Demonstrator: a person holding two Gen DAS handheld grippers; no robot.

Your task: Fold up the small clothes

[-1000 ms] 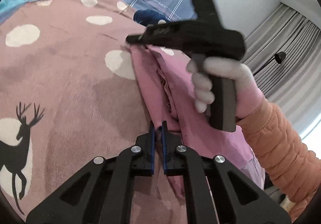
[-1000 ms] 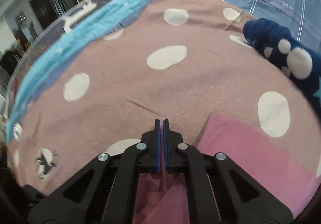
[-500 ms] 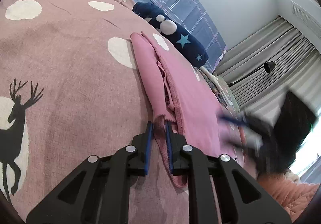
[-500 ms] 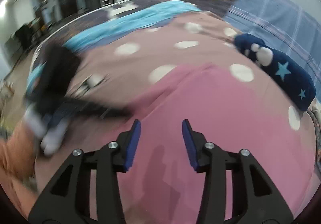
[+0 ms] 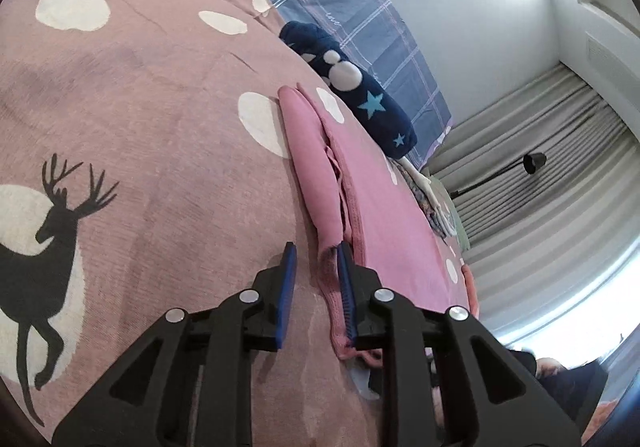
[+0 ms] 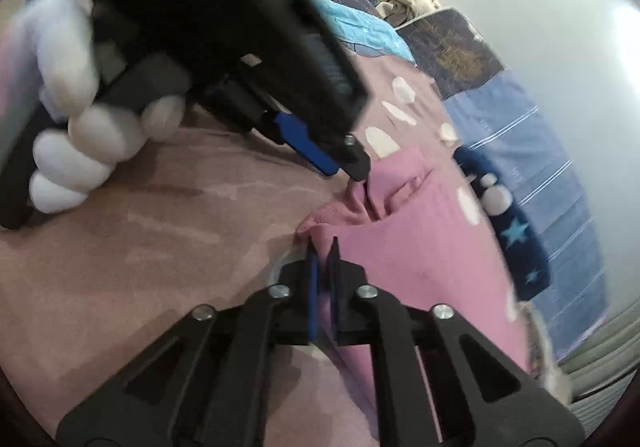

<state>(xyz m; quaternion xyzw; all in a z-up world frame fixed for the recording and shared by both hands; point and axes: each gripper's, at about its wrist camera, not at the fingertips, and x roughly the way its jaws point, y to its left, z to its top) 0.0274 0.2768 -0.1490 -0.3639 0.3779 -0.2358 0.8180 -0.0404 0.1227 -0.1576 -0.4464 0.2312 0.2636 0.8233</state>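
Between the left hand-held gripper (image 5: 313, 261) jaws, parted: pink garment (image 5: 372, 223) edge, ungrasped. Right hand-held gripper (image 6: 322, 247) nearly closed on its hem (contact unclear, blurred).

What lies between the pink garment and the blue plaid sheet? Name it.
A navy star-printed cushion on the spotted bedspread; the left wrist view shows it.

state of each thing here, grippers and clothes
left gripper: open, pink cloth edge between its fingers
right gripper: nearly shut at the pink garment's edge, grip unclear
pink garment: folded, flat on the bedspread
navy star garment: rolled, beside it
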